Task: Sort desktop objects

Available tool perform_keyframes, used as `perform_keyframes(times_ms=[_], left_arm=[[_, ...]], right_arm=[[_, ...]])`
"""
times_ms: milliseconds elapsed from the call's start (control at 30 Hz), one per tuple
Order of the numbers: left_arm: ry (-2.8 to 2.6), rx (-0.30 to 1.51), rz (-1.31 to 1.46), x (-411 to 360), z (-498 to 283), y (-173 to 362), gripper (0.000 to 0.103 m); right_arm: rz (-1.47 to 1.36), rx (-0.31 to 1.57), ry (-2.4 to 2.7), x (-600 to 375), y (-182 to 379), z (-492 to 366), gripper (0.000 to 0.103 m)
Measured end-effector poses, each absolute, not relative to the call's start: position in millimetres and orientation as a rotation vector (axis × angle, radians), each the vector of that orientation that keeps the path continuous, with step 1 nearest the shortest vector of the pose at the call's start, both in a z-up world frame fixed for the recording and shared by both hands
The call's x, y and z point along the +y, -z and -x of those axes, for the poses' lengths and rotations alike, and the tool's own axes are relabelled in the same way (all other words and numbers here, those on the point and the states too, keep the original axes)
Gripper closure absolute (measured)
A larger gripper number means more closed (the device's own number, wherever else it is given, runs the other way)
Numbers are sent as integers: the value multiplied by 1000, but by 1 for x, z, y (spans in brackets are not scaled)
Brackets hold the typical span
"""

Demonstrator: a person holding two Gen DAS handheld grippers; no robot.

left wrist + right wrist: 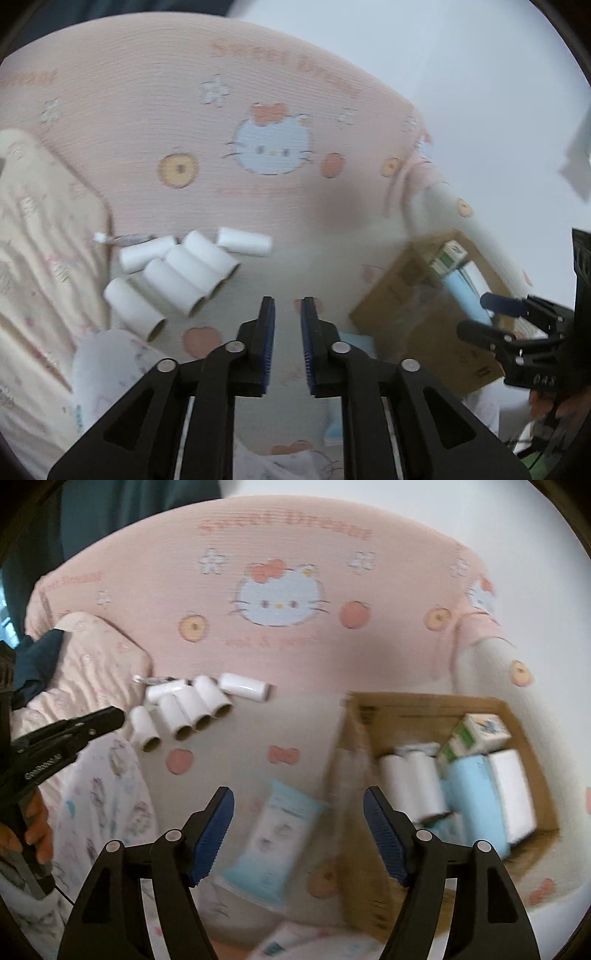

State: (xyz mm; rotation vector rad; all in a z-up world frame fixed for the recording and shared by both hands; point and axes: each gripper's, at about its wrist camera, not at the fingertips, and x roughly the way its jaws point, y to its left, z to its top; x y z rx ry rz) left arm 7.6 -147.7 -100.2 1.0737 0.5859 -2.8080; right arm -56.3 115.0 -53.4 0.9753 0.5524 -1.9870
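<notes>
A pink blanket (288, 635) printed with a white cartoon cat face (279, 600), oranges and flowers spreads across the surface. Left of the cat face lies a cream patterned pillow (92, 664). Past the blanket's upper right edge stands a white wall (461, 74). Dark teal fabric (110, 517) shows at upper left.
</notes>
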Motion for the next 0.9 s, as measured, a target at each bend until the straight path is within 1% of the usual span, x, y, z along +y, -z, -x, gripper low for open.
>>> perform_keyframes(times_ms=[133, 167, 200, 267, 367, 400, 467, 500, 533, 600, 667, 733, 833, 900], left_arm=[[2730, 684, -1063, -174, -16, 109, 81], [2717, 712, -1057, -181, -18, 110, 76], [2702, 742, -1055, -188, -20, 111, 68], [2670, 807, -1054, -204, -22, 116, 58], [2614, 931, -1041, -232, -28, 122, 54], [2602, 972, -1027, -239, -30, 124, 50], [2561, 1114, -993, -261, -34, 132, 44], [2545, 1158, -993, -268, -34, 136, 41], [2514, 1223, -1018, -280, -33, 144, 41], [2467, 1272, -1085, -292, -28, 156, 40], [2409, 1258, -1167, -303, -21, 169, 40], [2363, 1207, -1215, -312, -15, 178, 40], [2339, 1168, -1246, -321, -6, 186, 40], [2325, 1181, -1260, -327, -1, 192, 40]], right_arm=[[-934, 481, 1916, 92, 60, 42, 32], [-911, 450, 1911, 85, 60, 39, 31], [-905, 430, 1900, 81, 61, 39, 31], [-909, 392, 1866, 68, 63, 39, 31], [-889, 426, 1856, 47, 67, 37, 30], [-879, 438, 1849, 42, 68, 36, 30], [-849, 459, 1837, 28, 71, 33, 30], [-843, 463, 1825, 21, 73, 31, 28], [-847, 468, 1809, 16, 76, 32, 26], [-855, 493, 1781, -1, 80, 28, 25], [-854, 509, 1743, -19, 84, 22, 25], [-852, 511, 1705, -36, 88, 17, 24], [-843, 530, 1661, -60, 97, 14, 24], [-851, 567, 1618, -79, 106, 15, 24]])
